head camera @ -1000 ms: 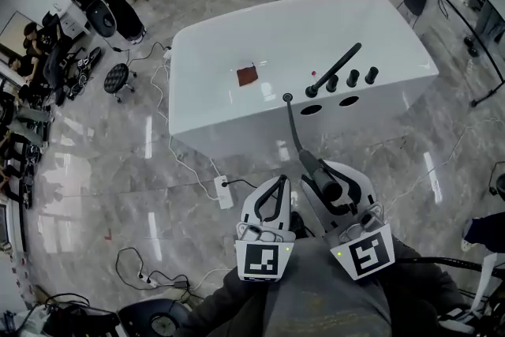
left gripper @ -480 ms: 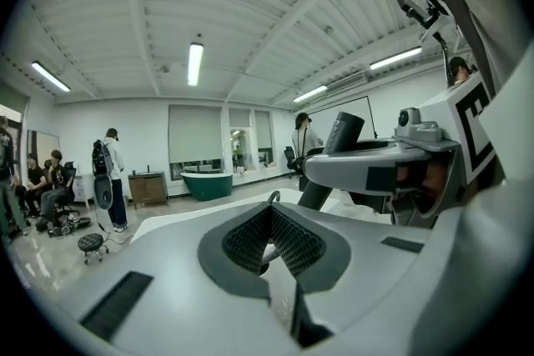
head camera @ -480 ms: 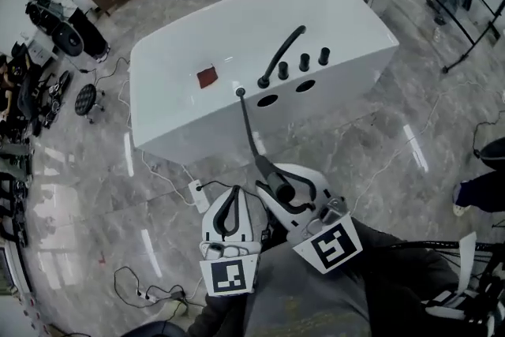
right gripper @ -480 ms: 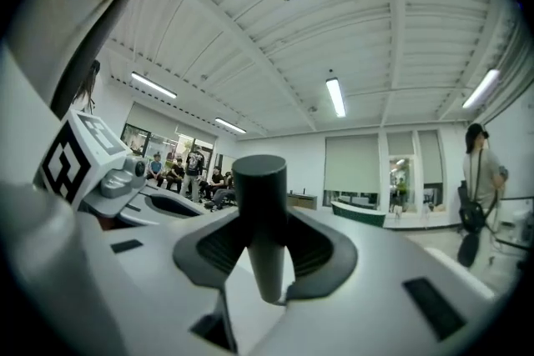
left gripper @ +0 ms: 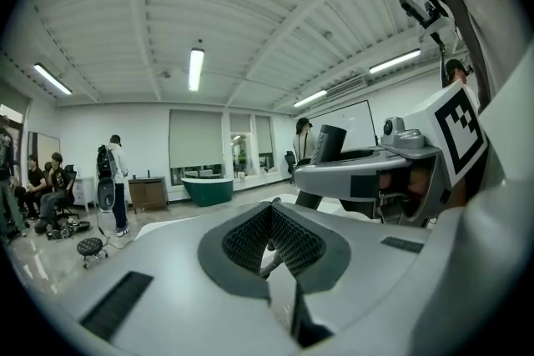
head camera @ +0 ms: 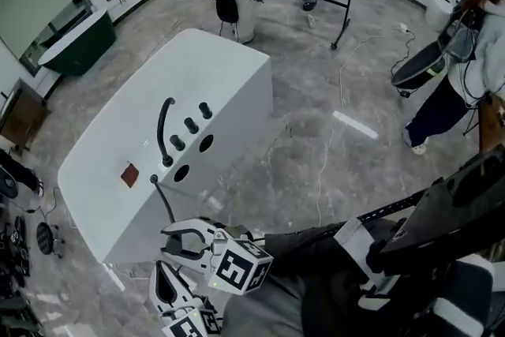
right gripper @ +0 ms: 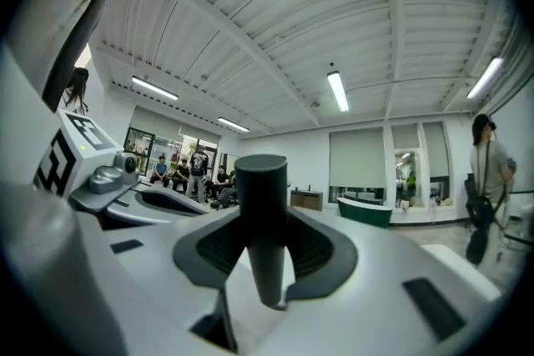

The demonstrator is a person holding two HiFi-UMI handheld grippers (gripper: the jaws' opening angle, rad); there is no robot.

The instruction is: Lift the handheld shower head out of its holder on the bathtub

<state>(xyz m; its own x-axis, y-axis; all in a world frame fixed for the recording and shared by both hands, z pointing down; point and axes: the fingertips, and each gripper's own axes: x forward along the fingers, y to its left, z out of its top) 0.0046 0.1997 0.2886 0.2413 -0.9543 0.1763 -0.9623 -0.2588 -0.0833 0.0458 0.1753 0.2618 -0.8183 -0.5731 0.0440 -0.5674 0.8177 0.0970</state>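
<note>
The bathtub [head camera: 225,71] looks glossy white and smooth, the floor [head camera: 316,146] polished grey stone, the shower head [right gripper: 260,213] matt black.

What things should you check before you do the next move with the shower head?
1. Shower head out of its holder: ok. It sits in the right gripper, off the bathtub.
2. Grip: ok. The right gripper's jaws are shut on its black handle.
3. Hose: ok. It runs from the bathtub deck to the right gripper. Whether it has slack: cannot tell.
4. Left gripper free: ok. Its jaws are together and hold nothing.
5. Room to move: cannot tell. A person stands at the right of the head view.
</note>
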